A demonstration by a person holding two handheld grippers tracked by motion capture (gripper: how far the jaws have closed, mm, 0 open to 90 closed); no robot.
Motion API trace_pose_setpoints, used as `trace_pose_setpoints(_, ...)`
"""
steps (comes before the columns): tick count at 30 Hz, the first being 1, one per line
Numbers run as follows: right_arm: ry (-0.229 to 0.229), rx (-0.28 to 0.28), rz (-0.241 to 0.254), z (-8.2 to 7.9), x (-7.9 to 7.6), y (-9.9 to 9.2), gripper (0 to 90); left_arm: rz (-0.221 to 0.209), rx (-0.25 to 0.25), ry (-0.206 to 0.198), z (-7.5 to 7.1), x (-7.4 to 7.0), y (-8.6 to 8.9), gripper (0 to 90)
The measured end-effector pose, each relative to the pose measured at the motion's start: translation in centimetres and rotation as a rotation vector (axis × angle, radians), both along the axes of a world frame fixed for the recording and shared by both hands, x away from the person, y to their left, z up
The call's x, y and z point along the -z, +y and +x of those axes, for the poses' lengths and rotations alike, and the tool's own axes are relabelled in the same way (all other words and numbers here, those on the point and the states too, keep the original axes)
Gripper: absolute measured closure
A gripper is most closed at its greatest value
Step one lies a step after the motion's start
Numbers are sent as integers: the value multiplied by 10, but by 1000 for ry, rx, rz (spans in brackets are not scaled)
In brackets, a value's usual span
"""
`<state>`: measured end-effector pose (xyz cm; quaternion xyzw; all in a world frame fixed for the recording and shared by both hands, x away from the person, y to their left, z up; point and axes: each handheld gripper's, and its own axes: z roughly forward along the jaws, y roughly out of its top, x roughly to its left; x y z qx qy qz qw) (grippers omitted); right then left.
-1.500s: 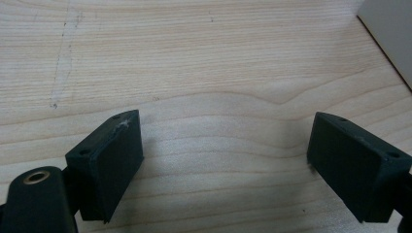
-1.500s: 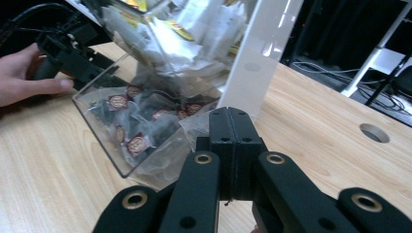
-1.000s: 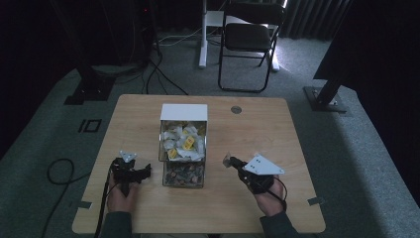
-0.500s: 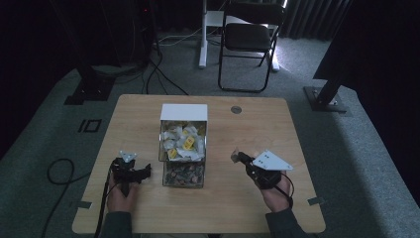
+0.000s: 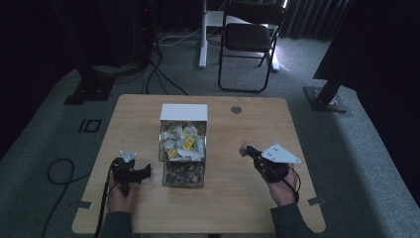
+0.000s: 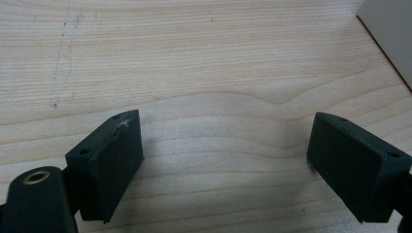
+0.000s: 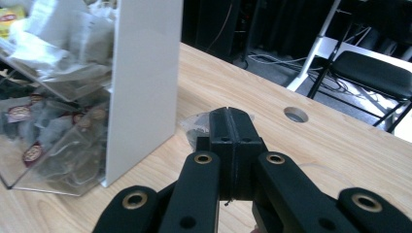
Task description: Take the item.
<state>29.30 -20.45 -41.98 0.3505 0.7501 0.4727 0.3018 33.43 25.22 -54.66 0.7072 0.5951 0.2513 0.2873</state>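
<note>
Crinkly clear packet [image 7: 197,125], pinched flat

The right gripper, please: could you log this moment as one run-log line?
right gripper: shut on clear packet | beside dispenser box, above table | left gripper: open, nothing between jaws

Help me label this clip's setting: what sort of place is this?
Probably a lab or studio recording space: a light wooden table on grey carpet, loose black cables by stand bases, and a black folding chair.
</note>
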Motion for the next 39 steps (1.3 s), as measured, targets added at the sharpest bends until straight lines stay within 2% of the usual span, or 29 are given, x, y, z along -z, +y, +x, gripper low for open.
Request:
trace_pose_setpoints(26, 8, 112, 6, 26, -3, -36, 900, -1, -1, -1, 0, 0, 0, 135)
trace_pose_setpoints(39, 42, 173, 6, 43, 4, -49, 900, -2, 0, 0, 0, 0, 0, 135)
